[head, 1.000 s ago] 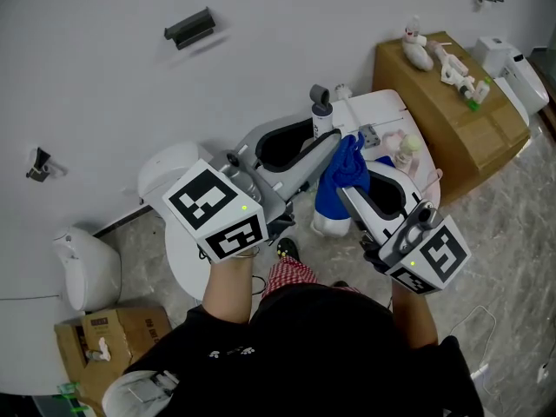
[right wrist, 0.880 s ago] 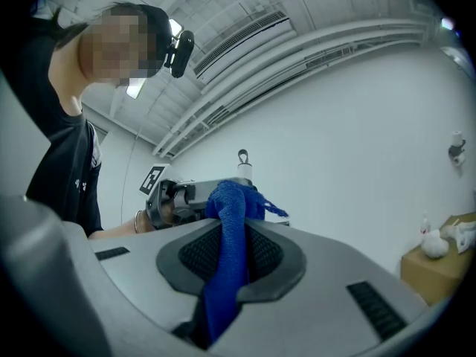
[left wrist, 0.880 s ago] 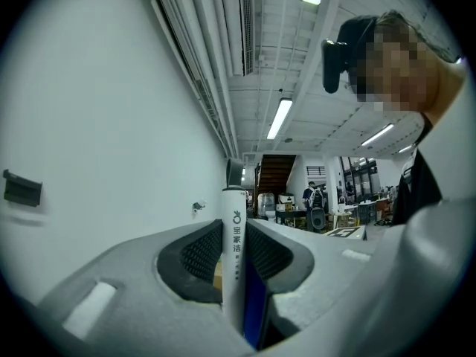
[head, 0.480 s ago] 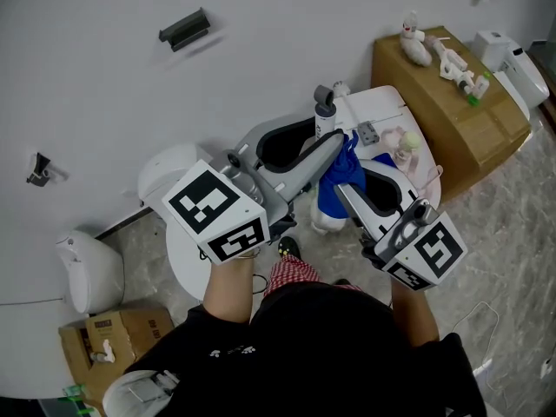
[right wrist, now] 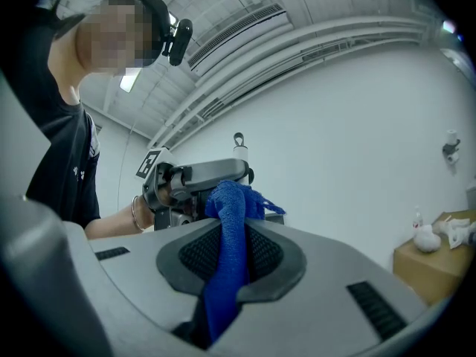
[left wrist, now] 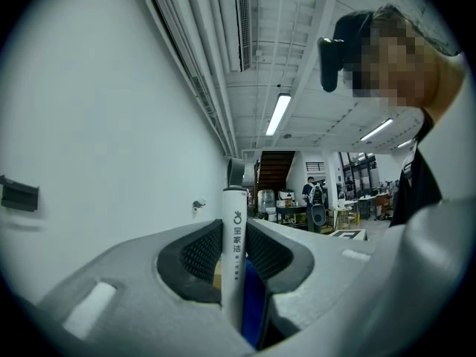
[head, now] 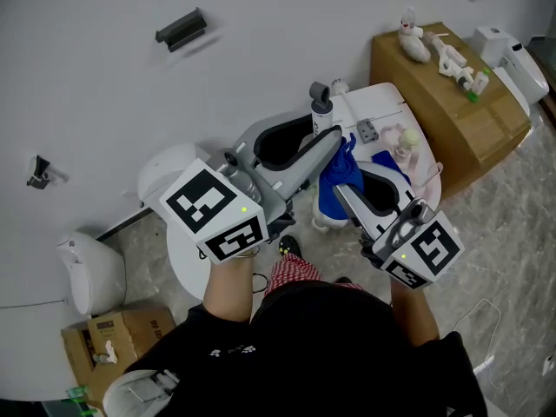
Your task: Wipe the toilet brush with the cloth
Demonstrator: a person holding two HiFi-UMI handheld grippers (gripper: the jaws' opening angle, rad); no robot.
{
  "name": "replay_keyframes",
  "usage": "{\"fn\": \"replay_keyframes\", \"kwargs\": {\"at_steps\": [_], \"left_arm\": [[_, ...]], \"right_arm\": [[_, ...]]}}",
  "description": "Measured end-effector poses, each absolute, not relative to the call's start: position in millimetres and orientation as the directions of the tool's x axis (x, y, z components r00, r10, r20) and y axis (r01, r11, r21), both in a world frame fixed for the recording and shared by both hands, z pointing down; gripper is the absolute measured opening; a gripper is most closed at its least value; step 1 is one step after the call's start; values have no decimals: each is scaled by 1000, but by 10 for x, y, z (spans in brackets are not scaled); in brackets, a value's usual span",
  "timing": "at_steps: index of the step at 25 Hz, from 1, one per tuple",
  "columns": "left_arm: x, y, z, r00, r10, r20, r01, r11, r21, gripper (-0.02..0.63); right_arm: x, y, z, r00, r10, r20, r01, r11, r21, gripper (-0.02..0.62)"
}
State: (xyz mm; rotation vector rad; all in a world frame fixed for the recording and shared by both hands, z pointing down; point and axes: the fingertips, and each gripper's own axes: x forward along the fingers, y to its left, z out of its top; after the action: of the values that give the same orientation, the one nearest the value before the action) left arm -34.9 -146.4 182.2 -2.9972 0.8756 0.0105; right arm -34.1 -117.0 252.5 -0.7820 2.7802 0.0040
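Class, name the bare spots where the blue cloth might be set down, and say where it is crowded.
Free: the near half of the cardboard box top, in front of the small toys; the marble floor right of the person. Crowded: the white surface beside the box, strewn with small items.

Grey marbled tile floor (head: 512, 259): the main bearing surface. Stood on it at upper right, against the white wall: one large brown cardboard box (head: 434, 137), on whose top a small white figurine-like item (head: 410, 40) and a row of white elongated pieces with a green tip (head: 456, 66) are laid. A white box-shaped unit (head: 512, 59) is set just beside that box. Near it, a white rounded tabletop (head: 382, 107) is seen, bearing a small grey piece (head: 367, 131) and a pale pink-and-white item (head: 401, 142). At lower left, a white rounded container (head: 91, 272) and a small open brown carton (head: 130, 333) are stood on the floor. A thin white cable (head: 473, 320) is laid at lower right.
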Motion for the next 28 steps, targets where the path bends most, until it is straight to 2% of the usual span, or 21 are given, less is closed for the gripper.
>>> {"fn": "replay_keyframes", "kwargs": {"at_steps": [28], "left_arm": [[-387,-1388,1742,829,-559,-15,-559,-828,-46,101]], "right_arm": [[-460,-1135,2769,-837,-514,-184,-508,857,-82,64]]}}
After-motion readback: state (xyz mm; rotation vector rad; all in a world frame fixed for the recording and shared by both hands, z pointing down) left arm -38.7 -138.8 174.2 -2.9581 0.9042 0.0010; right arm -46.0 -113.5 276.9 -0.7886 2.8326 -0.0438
